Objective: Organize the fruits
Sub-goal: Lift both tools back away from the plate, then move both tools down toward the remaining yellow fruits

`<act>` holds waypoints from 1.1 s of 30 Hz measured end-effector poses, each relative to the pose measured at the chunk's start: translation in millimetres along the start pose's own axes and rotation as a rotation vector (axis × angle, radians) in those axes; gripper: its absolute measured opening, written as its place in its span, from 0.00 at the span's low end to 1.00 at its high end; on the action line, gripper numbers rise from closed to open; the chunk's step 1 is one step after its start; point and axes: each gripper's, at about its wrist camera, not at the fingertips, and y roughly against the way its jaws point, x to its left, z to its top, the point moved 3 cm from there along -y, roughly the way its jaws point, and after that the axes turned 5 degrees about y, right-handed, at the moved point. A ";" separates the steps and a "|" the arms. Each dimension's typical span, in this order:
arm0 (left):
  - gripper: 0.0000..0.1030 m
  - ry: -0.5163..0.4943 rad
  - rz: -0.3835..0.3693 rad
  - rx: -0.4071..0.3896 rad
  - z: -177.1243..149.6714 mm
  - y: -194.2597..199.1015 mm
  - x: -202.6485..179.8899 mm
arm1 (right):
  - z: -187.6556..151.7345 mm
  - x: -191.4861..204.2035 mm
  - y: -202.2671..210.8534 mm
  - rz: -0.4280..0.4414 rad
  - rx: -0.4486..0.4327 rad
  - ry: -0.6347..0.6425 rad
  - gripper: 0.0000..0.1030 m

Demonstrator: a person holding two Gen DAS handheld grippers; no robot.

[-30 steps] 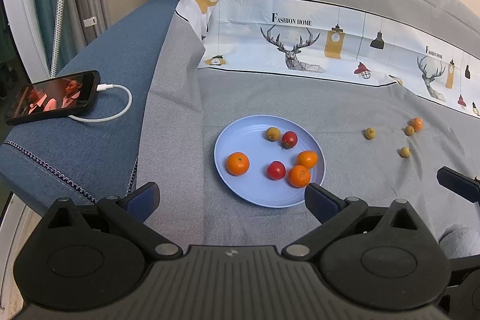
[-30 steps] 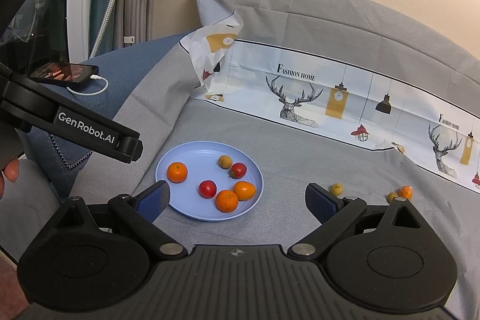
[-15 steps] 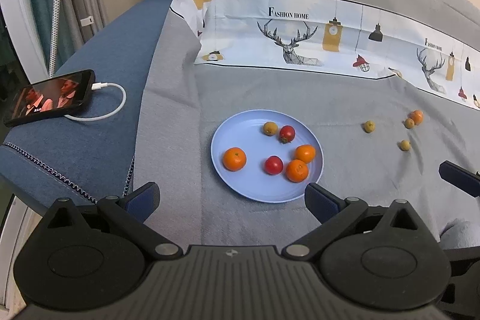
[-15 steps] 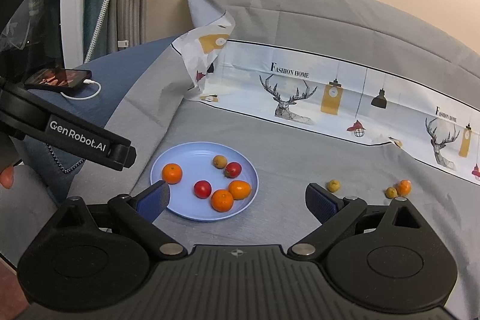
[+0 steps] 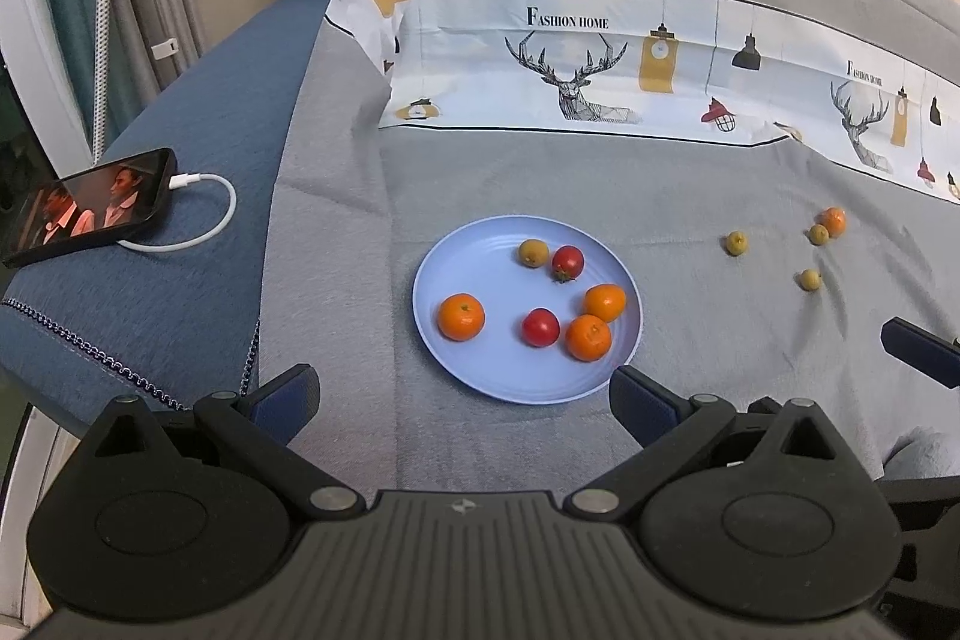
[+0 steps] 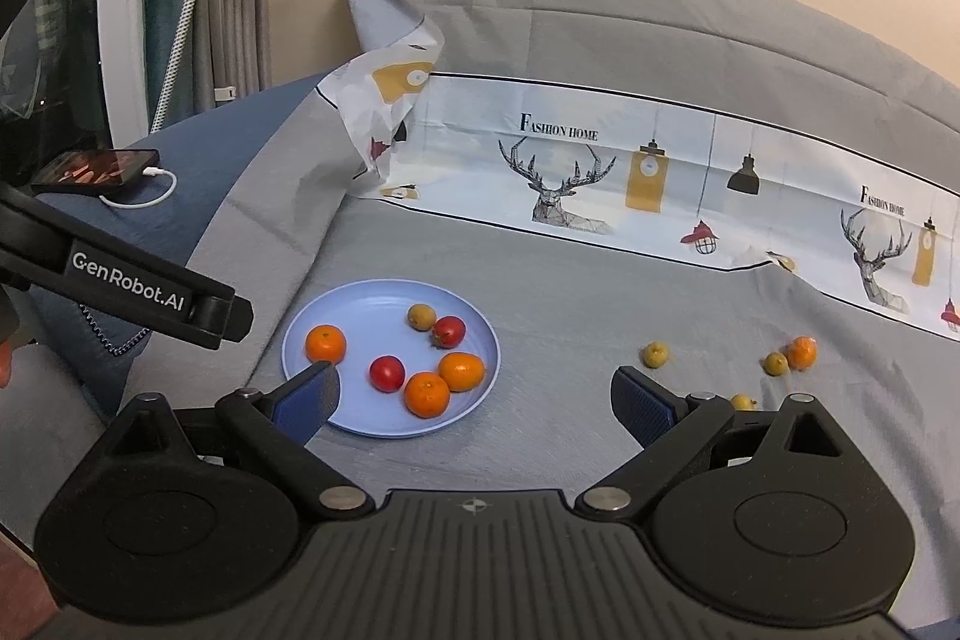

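Note:
A light blue plate (image 5: 480, 256) (image 6: 360, 304) lies on the grey cloth and holds three oranges, two red tomatoes and one small yellow fruit (image 5: 533, 252). Loose on the cloth to the right lie three small yellow fruits (image 5: 735, 242) (image 6: 655, 354) and a small orange (image 5: 833, 221) (image 6: 801, 352). My left gripper (image 5: 463, 397) is open and empty, just short of the plate's near rim. My right gripper (image 6: 474, 400) is open and empty, above the cloth between the plate and the loose fruits. One right finger (image 5: 918, 349) shows in the left wrist view.
A phone (image 5: 84, 205) with a lit screen and a white cable (image 5: 204, 220) lies on the blue cushion at the left. A printed deer-pattern cloth (image 5: 576, 64) rises behind the plate. The left gripper's body (image 6: 138, 289) crosses the left of the right wrist view.
Both grippers have drawn back and up a little, so the plate and fruits sit slightly higher and further off in both views. Nothing was grasped and no fruit moved.

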 end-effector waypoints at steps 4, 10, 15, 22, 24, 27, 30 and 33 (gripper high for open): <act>1.00 -0.008 0.006 0.002 1.2 -1.8 -2.2 | -1.4 -0.2 -1.8 -0.002 0.002 -0.010 0.94; 1.00 -0.016 0.009 0.016 3.3 -6.2 -5.9 | -4.2 -5.9 -5.0 -0.009 0.005 -0.027 0.94; 1.00 -0.015 0.008 0.037 5.7 -11.5 -10.9 | -8.2 -14.3 -7.5 -0.022 0.008 -0.051 0.94; 1.00 -0.032 0.009 0.053 9.2 -19.9 -25.3 | -13.1 -32.8 -13.0 -0.049 0.015 -0.086 0.94; 1.00 -0.039 0.008 0.059 10.9 -22.8 -30.1 | -15.1 -39.1 -14.1 -0.057 0.017 -0.096 0.94; 1.00 -0.040 0.005 0.071 13.7 -28.2 -35.8 | -18.7 -49.2 -15.5 -0.074 0.020 -0.115 0.94; 1.00 -0.050 0.009 0.072 16.9 -32.4 -43.1 | -22.1 -60.6 -17.3 -0.093 0.023 -0.132 0.94; 1.00 -0.061 0.007 0.076 20.4 -37.2 -52.7 | -25.6 -73.3 -19.7 -0.112 0.025 -0.156 0.94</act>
